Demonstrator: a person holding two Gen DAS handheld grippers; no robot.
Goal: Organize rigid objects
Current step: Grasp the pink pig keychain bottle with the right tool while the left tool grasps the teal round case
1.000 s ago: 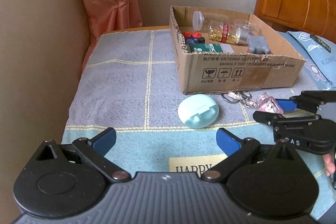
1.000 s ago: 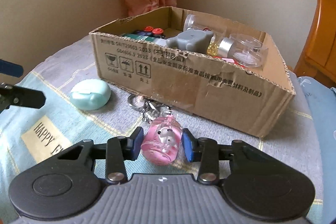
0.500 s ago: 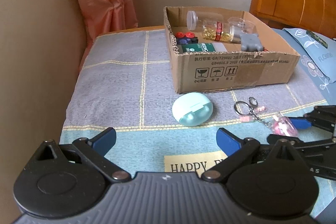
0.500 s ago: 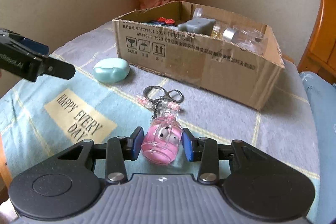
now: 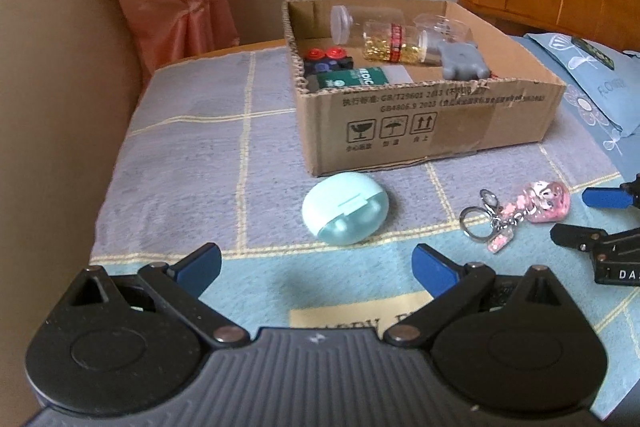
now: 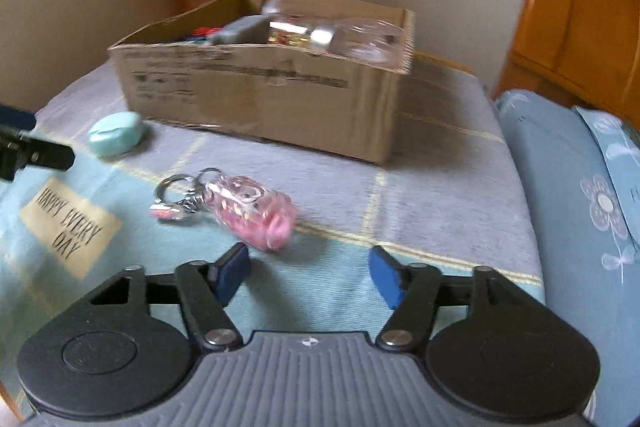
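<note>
Opening its jaws, the right gripper [image 6: 308, 273] has dropped the pink keychain [image 6: 252, 211] onto the cloth at frame centre, outside the cardboard box [image 6: 280, 95]; the left gripper [image 5: 316, 267] gapes empty.

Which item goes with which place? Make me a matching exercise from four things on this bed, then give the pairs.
Things:
1. Pink transparent keychain charm
2. Mint-green oval plastic case
3. Grey flat plastic piece
4. Brown cardboard box

Places:
A. Inside the box, near its front wall
B. On the cloth, just ahead of the right gripper, whose jaws are opening
C. Standing at the back of the checked cloth
D. On the cloth, just in front of the box

Pairs: 1-B, 2-D, 3-A, 4-C
</note>
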